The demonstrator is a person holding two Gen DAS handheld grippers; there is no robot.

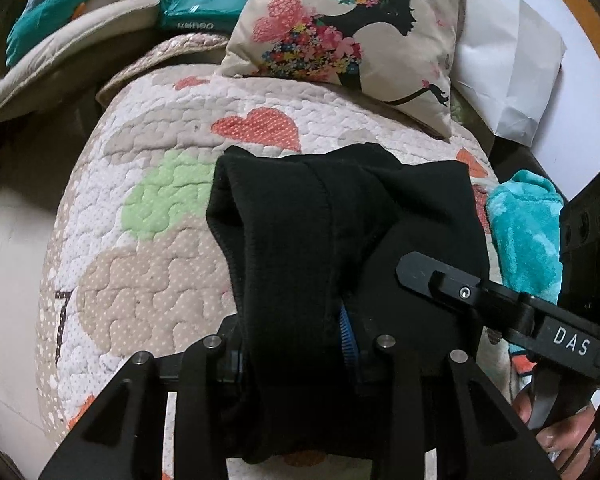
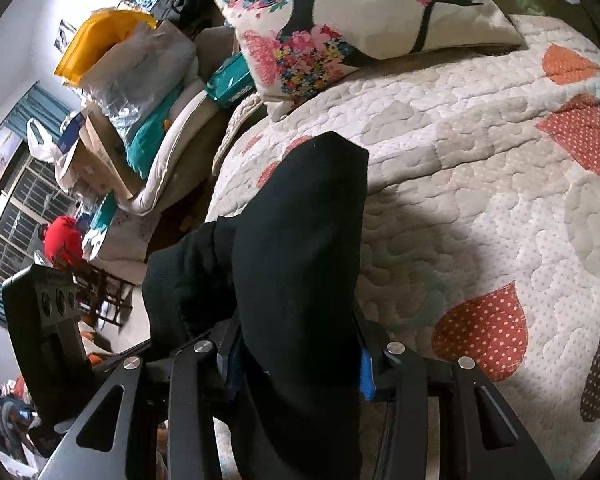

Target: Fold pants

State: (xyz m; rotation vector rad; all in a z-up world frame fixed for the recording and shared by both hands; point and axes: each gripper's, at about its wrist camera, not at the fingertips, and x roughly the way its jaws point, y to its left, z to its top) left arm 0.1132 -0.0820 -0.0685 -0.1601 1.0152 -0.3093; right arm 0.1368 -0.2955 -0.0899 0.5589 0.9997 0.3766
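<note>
Left wrist view: black pants (image 1: 332, 232) bunched thick between the jaws of your left gripper (image 1: 296, 344), cloth pinched and draped forward over the heart-patterned quilt (image 1: 152, 264). Right wrist view: your right gripper (image 2: 296, 356) likewise clamped on a fold of the same pants (image 2: 300, 240), the free end lifted clear of the quilt (image 2: 460, 184).

Handling, as a judgement: soft knit, light, limp; it will sag and slump wherever unsupported, and it won't slip easily from the pads. Thick seams and hems give the firmest hold, so keep your grip on an edge rather than mid-panel, and hold both corners level so the layers fall square.

Around the pants: flowered pillow (image 1: 340, 32) lies beyond them at the head of the quilt, well apart. Teal fleece cloth (image 1: 528, 232) sits just beside the pants, on the side toward your right gripper; it could get dragged under a fold. White paper (image 1: 512, 64) lies past the pillow. Stacked bedding and bags (image 2: 148, 92) sit off the quilt's far edge, clear of your laydown area.
</note>
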